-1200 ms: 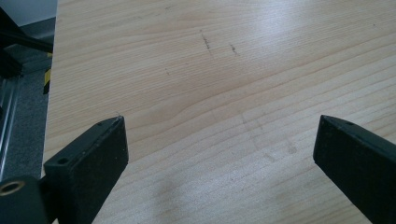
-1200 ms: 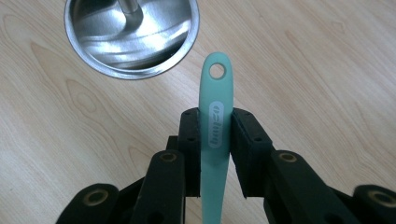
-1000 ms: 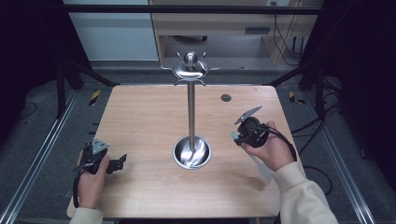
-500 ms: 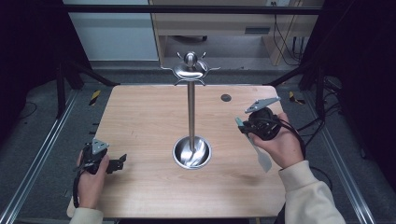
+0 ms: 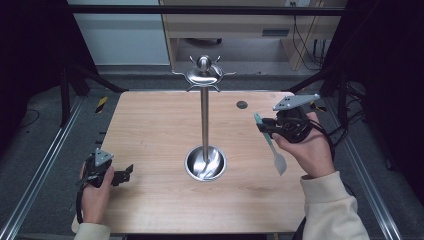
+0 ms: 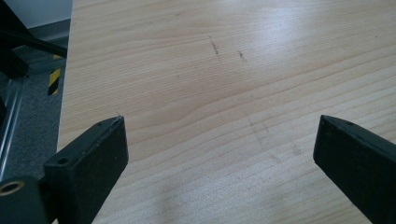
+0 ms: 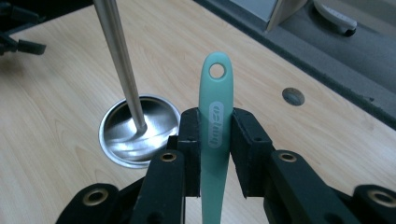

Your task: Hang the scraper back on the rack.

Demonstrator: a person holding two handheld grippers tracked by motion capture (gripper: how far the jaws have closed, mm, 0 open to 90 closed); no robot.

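Teal spatula (image 7: 215, 121) clamped in right gripper (image 5: 266, 127), held up off the table (image 5: 150, 125).
Jaws pinch the handle; hanging hole clear above them, pale blade (image 5: 279, 162) drooping toward the person, right of the steel stand (image 5: 204, 115) and above its base dish (image 5: 205, 163). Left gripper (image 5: 120, 176) sits on the table well left of the stand, jaws wide, nothing between them. Small dark grommet (image 5: 242, 104) behind the stand, to its right.
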